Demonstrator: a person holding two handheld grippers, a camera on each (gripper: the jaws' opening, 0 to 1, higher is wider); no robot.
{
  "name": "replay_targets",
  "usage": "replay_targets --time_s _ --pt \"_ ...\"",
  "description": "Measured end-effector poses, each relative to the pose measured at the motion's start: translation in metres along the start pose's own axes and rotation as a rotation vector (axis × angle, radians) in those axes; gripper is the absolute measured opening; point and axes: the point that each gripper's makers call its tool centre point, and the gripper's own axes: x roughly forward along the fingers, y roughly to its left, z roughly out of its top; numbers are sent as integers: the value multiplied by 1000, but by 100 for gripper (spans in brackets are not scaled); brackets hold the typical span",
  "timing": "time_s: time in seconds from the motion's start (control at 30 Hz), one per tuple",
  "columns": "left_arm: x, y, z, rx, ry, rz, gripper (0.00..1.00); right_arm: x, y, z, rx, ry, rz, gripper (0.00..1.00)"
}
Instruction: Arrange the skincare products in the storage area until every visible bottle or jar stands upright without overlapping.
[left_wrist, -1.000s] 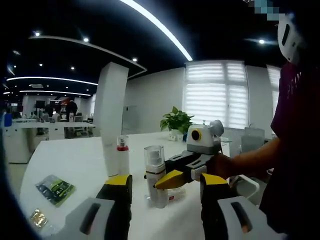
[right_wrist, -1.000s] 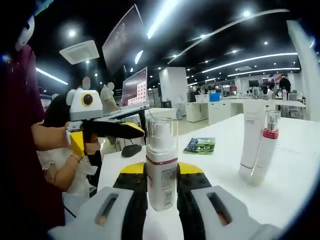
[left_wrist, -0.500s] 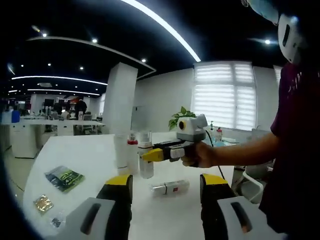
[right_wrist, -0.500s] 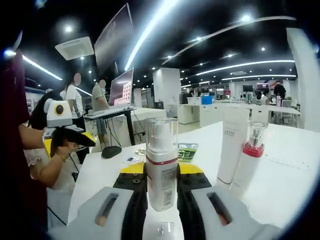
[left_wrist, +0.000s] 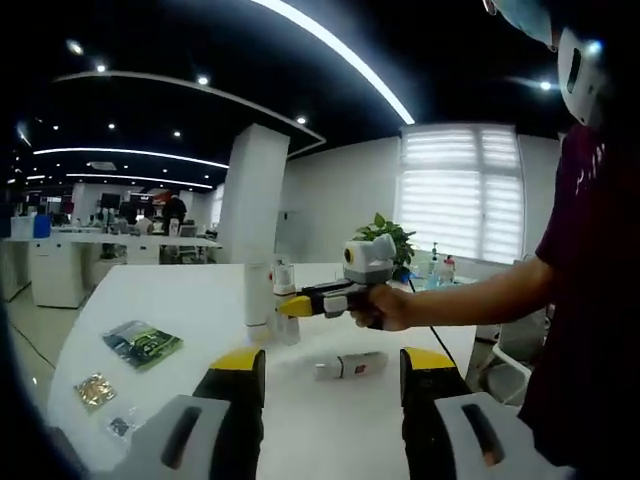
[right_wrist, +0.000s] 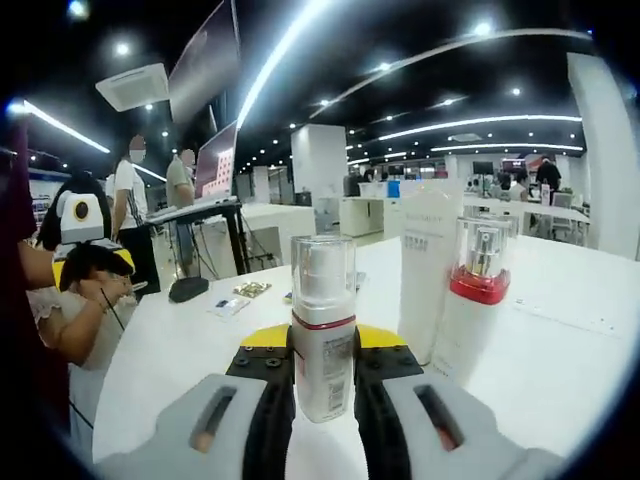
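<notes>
My right gripper (right_wrist: 322, 350) is shut on a white pump bottle with a clear cap (right_wrist: 322, 285), held upright just above the white table (right_wrist: 560, 370). Just to its right stand a tall white tube (right_wrist: 428, 265) and a bottle with a red collar (right_wrist: 472, 320). In the left gripper view the right gripper (left_wrist: 296, 306) holds that bottle (left_wrist: 288, 328) beside the tube (left_wrist: 257, 293). A small white bottle (left_wrist: 350, 366) lies on its side nearer to me. My left gripper (left_wrist: 335, 365) is open with nothing between its jaws. It shows far left in the right gripper view (right_wrist: 85, 240).
A green packet (left_wrist: 140, 342) and two small sachets (left_wrist: 95, 390) lie on the left of the table (left_wrist: 180, 300). A person's arm (left_wrist: 470, 300) reaches in from the right. A potted plant (left_wrist: 385, 235) stands at the far edge. Desks and people fill the room behind.
My right gripper has carried the pump bottle away from me, up to the white tube and the red-collared bottle. My left gripper has drawn back, and the lying bottle now shows.
</notes>
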Motion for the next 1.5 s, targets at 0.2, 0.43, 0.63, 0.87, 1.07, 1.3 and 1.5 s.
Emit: replay_targets --time_s 0.2,0.43,0.63,0.87,1.07,1.3,1.5 --pt "-1 1 -6 4 18 7 56 5 -9 -23 -20 51 -6 20" --pt "1 0 -11 11 36 10 56 5 -13 -31 -17 43 -1 20" --pt "4 -1 -12 34 50 10 56 7 -12 -30 -64 15 7 20" --pt "5 -2 -14 42 56 10 56 11 -8 -28 -165 -8 6 20" --pt "1 -4 -13 47 49 12 55 15 -9 -28 -176 -18 -3 20" --pt "-5 -5 -14 47 43 20 55 12 -11 -29 -155 -22 1 20" --pt "-5 -9 -14 56 46 18 55 16 -3 -21 -116 -50 42 20"
